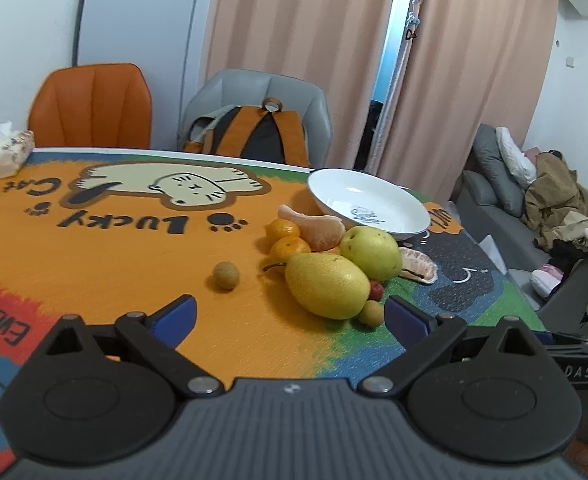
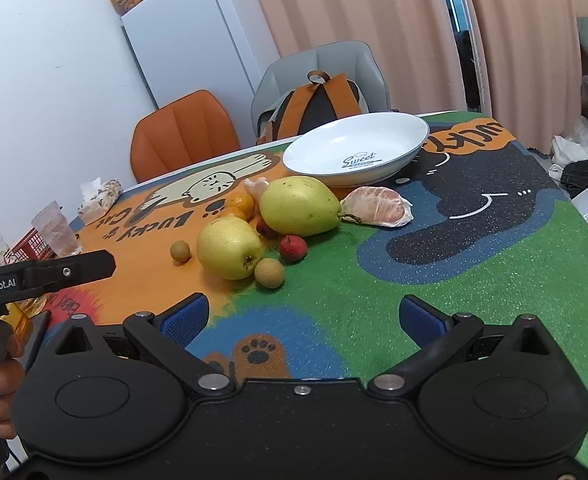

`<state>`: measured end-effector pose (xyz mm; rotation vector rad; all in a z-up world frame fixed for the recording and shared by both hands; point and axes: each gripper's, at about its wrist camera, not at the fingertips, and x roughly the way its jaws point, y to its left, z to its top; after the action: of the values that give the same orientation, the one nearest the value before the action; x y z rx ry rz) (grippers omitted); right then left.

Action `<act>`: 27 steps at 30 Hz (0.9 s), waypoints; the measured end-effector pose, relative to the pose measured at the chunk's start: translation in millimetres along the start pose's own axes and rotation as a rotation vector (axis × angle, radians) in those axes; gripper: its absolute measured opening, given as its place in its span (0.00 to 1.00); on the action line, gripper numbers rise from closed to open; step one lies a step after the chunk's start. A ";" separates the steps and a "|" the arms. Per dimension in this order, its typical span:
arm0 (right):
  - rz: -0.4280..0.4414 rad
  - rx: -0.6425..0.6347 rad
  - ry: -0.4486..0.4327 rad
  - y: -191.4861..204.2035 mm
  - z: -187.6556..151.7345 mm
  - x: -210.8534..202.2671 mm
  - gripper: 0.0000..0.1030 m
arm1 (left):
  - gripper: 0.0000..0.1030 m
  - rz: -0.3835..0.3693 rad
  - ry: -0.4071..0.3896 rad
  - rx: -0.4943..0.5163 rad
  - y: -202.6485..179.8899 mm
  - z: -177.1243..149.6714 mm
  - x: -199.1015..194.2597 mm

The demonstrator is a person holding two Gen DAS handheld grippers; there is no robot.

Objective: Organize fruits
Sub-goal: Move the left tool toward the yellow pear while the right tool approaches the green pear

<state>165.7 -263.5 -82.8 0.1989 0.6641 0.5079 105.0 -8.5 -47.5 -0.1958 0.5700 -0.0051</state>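
Two pears [image 2: 300,206] are seen clustered with small oranges [image 2: 241,205], peeled citrus segments [image 2: 376,206], a red fruit [image 2: 293,247] and two longans [image 2: 269,273] near the middle of the cat-print worktop [image 2: 454,272], just in front of an empty white bowl [image 2: 358,152]; one longan [image 1: 226,275] is set apart to the left. The left tool [image 1: 289,316] is held wide and empty before the pile, and the right tool [image 2: 304,318] is likewise spread wide, gripping nothing. An orange chair [image 1: 89,106] and a grey chair bearing a backpack [image 1: 261,132] are placed behind the worktop, before pink curtains [image 1: 302,40]
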 end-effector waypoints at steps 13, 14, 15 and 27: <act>0.023 0.008 0.024 -12.9 20.6 31.2 0.93 | 0.93 -0.014 0.065 0.001 -14.1 10.5 44.5; 0.023 0.010 0.027 -13.7 22.3 33.2 0.93 | 0.93 -0.013 0.070 -0.001 -14.6 11.5 47.5; 0.024 0.011 0.030 -14.8 24.3 34.9 0.93 | 0.93 -0.013 0.075 -0.004 -14.6 12.3 50.1; 0.026 0.013 0.041 -26.4 42.1 44.6 0.93 | 0.93 -0.009 0.129 -0.039 -21.0 23.1 80.5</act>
<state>232.4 -264.2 -83.1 0.2101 0.7063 0.5336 186.2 -29.6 -67.7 -0.2376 0.6980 -0.0154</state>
